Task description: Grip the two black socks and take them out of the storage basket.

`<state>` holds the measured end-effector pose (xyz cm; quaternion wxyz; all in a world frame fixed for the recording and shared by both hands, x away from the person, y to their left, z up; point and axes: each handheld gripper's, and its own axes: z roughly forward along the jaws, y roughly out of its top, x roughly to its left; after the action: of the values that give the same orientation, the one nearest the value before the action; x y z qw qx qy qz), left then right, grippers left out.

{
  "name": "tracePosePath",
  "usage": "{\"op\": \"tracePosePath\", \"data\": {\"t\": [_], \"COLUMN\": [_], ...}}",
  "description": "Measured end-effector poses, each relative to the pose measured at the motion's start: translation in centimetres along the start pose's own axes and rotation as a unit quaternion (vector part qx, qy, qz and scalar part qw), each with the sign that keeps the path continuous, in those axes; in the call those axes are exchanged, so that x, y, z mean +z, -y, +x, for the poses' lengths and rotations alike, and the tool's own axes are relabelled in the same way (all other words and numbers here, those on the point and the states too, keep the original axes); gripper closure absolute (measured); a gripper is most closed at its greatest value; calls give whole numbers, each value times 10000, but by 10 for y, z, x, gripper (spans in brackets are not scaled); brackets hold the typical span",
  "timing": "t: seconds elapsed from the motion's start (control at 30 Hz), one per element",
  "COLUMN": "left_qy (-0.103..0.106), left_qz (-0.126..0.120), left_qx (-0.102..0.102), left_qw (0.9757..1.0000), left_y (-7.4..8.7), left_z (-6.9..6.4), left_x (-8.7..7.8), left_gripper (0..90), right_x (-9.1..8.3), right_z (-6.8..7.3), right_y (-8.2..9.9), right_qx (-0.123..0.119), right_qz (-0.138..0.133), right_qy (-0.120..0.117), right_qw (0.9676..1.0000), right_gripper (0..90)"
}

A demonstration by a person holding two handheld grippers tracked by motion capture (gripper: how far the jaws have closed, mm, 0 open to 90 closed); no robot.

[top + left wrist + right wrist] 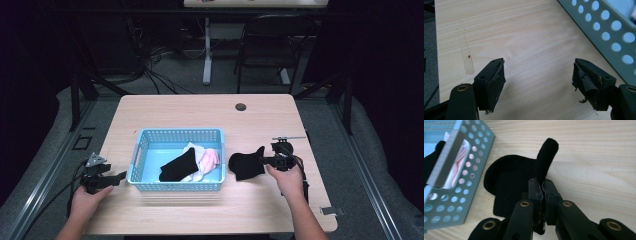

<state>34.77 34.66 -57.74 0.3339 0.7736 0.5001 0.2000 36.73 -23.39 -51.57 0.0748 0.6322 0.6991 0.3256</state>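
- High view: the right gripper (263,160) holds a black sock (246,165) on the wooden table (200,112), just right of the blue perforated basket (177,187). The left gripper (120,177) sits at the basket's left end.
- High view alone shows the basket's contents: a second black sock (177,166), a white cloth (192,149) and a pink cloth (210,159).
- Right gripper view: the jaws are clamped together on a fold of the black sock (509,182); one end stands up above them, the rest lies flat on the table beside the basket wall (469,185).
- Left gripper view: the jaws stand wide apart with bare table (529,40) between them; the basket wall (604,32) runs just beside the right-hand jaw, whose pad looks frayed.
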Motion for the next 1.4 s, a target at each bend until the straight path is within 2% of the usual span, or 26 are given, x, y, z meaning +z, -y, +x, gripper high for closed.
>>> {"op": "tracePosePath", "data": {"t": [0.13, 0.3, 0.5, 0.67, 0.7, 0.8, 1.13, 1.17, 1.27, 1.37, 1.4], "left_qy": [2, -11, -26, -24, -22, -19, -25, -25, -23, -18, -18], "left_qz": [15, 38, 70, 61, 53, 45, 30, 17, 18, 8, 8], "left_qx": [-5, -20, -15, -20, -24, -36, -22, -30, -25, -17, -17], "left_qw": [10000, 10000, 10000, 10000, 10000, 10000, 10000, 10000, 10000, 10000, 10000], "left_y": [0, 1, 1, 1, 1, 1, 1, 1, 1, 1, 1], "left_z": [0, 0, 0, 0, 1, 1, 1, 1, 1, 0, 0], "left_x": [0, 1, 2, 1, 1, 1, 0, 0, 0, 0, 0], "left_gripper": [259, 259, 259, 259, 259, 259, 259, 259, 259, 259, 259], "right_x": [2, 6, 7, 4, 3, 0, -8, -10, -13, -20, -20], "right_z": [-11, -24, -26, -25, -25, -23, -8, -3, 1, 12, 12], "right_y": [5, 12, 14, 19, 20, 21, 16, 14, 12, 5, 5], "right_qx": [173, 392, 360, 210, 182, 166, -13, -104, -140, -202, -202], "right_qz": [-51, -5, -75, -196, -210, -277, -347, -312, -311, -271, -271], "right_qy": [67, -13, 104, 497, 460, 457, 369, 315, 248, -3, -3], "right_qw": [9998, 9992, 9993, 9984, 9986, 9984, 9987, 9990, 9991, 9994, 9994], "right_gripper": [865, 864, 825, 746, 733, 698, 669, 668, 665, 659, 659]}}
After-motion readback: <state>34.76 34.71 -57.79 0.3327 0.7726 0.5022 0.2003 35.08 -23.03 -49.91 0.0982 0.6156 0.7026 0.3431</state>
